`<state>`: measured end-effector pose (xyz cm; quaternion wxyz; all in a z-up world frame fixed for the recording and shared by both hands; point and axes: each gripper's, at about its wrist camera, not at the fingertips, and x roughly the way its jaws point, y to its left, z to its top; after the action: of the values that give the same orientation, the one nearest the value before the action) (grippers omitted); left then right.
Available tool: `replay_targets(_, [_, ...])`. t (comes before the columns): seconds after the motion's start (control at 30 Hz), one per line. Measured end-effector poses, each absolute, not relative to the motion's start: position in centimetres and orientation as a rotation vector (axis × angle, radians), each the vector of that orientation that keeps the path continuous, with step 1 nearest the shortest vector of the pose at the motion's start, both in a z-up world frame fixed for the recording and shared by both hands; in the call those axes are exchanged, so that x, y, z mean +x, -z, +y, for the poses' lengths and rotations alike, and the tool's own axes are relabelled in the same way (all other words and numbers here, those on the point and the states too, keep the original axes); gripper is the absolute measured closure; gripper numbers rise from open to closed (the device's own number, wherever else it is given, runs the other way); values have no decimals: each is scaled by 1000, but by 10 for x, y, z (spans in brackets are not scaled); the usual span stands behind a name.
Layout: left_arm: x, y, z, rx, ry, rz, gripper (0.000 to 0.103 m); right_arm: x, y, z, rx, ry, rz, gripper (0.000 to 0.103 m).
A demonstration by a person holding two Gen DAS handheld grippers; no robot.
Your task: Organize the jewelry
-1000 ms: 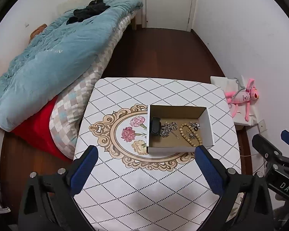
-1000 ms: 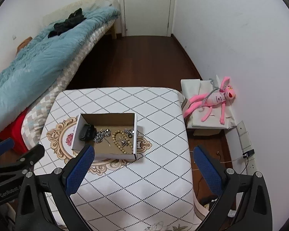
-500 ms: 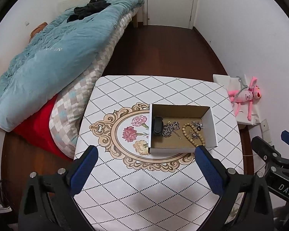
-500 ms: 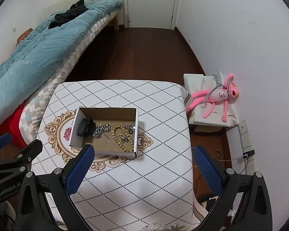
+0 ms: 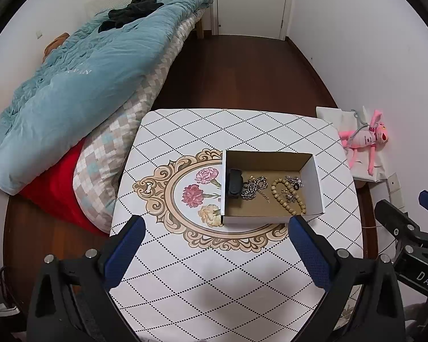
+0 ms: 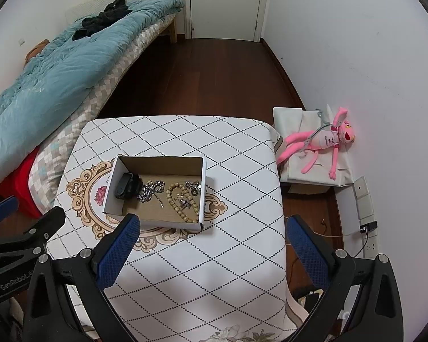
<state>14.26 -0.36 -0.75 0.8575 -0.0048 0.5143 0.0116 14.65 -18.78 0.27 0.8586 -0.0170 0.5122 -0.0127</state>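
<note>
While both my tongs, left gripper (image 5: 214, 252) and right gripper (image 6: 211, 249), are hanging wide apart, the box (image 5: 316, 191) of jewelry (image 5: 288, 196) is sitting ahead, untouched.

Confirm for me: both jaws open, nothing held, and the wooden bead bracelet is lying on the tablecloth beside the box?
Not quite. The bead bracelet lies inside the box, right of the silver chain, as the right wrist view shows. Both grippers, left and right, are open and empty.
</note>
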Motion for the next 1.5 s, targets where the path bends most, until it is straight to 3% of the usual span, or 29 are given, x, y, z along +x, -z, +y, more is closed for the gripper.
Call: replay_targets(1.5, [138,3,-2,1,-18,1070,1,144,3,-187,-51,32,1097,0])
